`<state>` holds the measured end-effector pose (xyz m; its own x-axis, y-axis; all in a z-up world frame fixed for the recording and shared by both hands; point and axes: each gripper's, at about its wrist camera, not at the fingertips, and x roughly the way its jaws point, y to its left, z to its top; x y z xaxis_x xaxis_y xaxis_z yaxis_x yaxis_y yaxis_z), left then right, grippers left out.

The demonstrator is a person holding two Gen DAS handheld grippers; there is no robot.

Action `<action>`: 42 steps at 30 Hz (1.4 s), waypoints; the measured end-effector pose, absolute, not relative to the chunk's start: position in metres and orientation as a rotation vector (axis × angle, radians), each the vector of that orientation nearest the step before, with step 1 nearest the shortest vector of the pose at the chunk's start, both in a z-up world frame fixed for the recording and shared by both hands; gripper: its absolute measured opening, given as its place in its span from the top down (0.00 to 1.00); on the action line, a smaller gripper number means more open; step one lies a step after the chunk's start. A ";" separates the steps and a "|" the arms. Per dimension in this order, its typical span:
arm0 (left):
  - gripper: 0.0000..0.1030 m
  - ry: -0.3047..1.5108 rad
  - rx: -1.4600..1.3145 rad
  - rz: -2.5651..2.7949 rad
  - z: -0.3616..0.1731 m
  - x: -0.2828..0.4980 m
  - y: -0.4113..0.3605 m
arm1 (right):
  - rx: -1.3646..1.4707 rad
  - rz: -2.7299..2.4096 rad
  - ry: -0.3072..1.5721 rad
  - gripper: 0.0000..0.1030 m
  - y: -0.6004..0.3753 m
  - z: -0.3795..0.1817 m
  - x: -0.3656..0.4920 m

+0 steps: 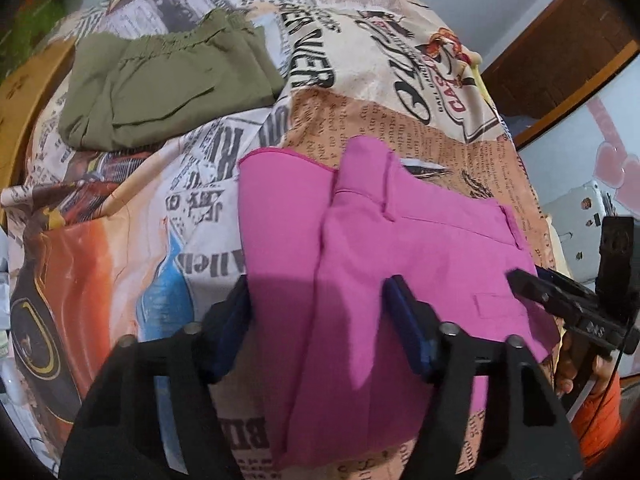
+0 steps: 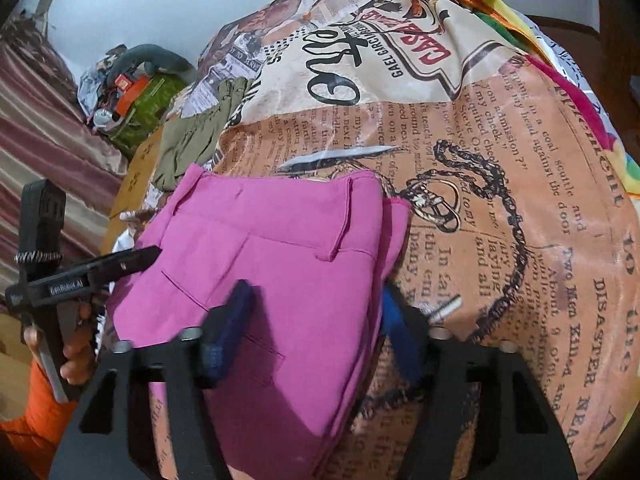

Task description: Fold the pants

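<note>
Pink pants [image 1: 360, 272] lie folded into a thick stack on the newspaper-print bedspread [image 1: 340, 120], waistband and belt loops toward the far side. They also show in the right wrist view [image 2: 280, 264]. My left gripper [image 1: 320, 316] is open, its blue fingers straddling the left part of the stack. My right gripper [image 2: 316, 320] is open too, one finger over the pants, the other at the stack's right edge. Each gripper shows at the edge of the other view: the right one [image 1: 568, 300], the left one [image 2: 92, 272].
Folded olive-green pants [image 1: 172, 80] lie at the far left of the bed. A wooden headboard [image 1: 24, 96] is on the left, a brown door frame [image 1: 560, 60] and a white machine [image 1: 580, 232] on the right. A cluttered pile [image 2: 132, 96] sits beyond the bed.
</note>
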<state>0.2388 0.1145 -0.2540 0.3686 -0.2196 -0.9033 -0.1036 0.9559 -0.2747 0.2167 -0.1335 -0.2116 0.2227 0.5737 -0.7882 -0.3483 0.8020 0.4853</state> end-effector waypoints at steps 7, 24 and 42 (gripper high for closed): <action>0.73 1.166 -0.175 -0.054 -0.242 0.238 0.091 | 0.207 0.644 1.161 0.82 -0.133 -0.203 0.215; 0.81 1.030 -0.106 0.003 -0.189 0.228 0.099 | 0.096 0.700 0.987 0.89 -0.104 -0.141 0.217; 0.81 0.826 -0.065 0.189 -0.127 0.252 0.181 | 0.001 0.793 0.800 0.89 -0.004 -0.080 0.265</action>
<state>0.2521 0.1809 -0.1269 0.6620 0.1422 -0.7359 -0.1928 0.9811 0.0162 0.2652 -0.0035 -0.0795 0.4299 0.6356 -0.6413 -0.6349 0.7178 0.2857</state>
